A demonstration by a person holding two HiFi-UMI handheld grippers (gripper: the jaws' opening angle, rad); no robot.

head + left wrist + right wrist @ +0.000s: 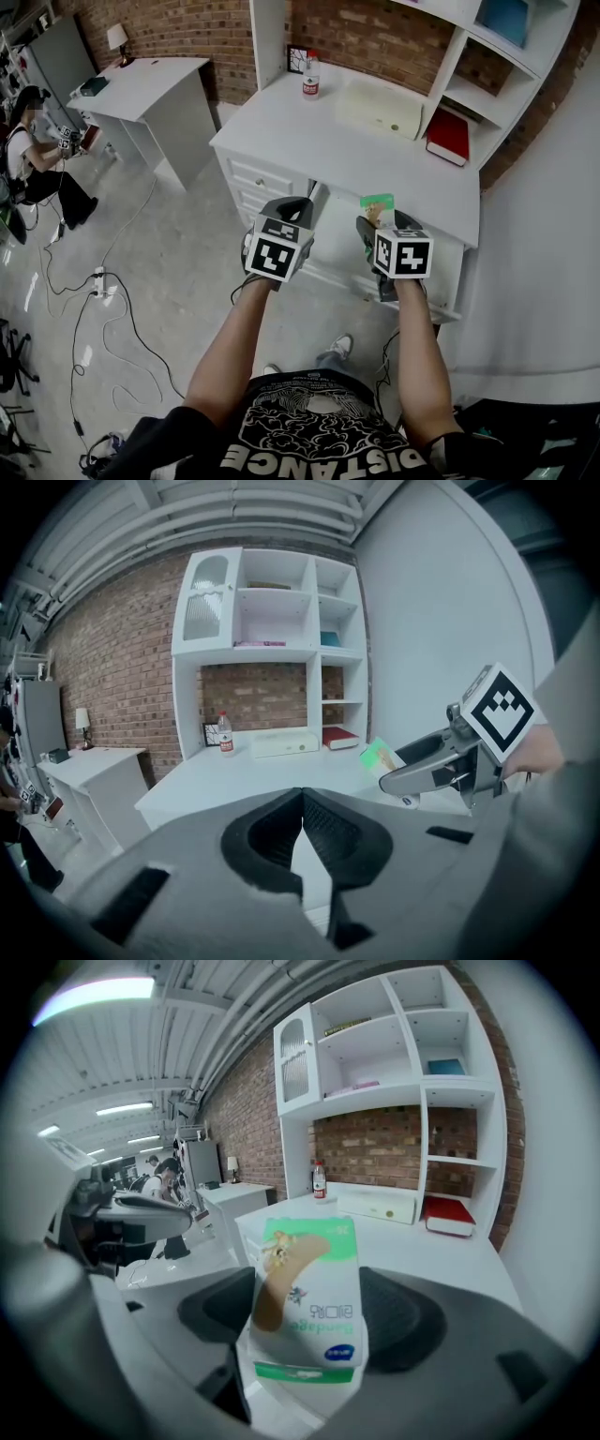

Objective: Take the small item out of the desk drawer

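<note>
Your right gripper (380,223) is clenched on the bandage box (307,1302): its jaws stand wide, one pad against each side of the green-and-white carton, which sits upright between them with its print upside down to that gripper's camera. In the head view, you hold the box up over the open desk drawer (339,274), level with the front edge of the white desk (309,131). Your left gripper (292,211) hangs just beside the right one, its jaws pressed together with nothing between them. A water bottle (310,77) and a red book (449,134) sit farther back on the desk.
</note>
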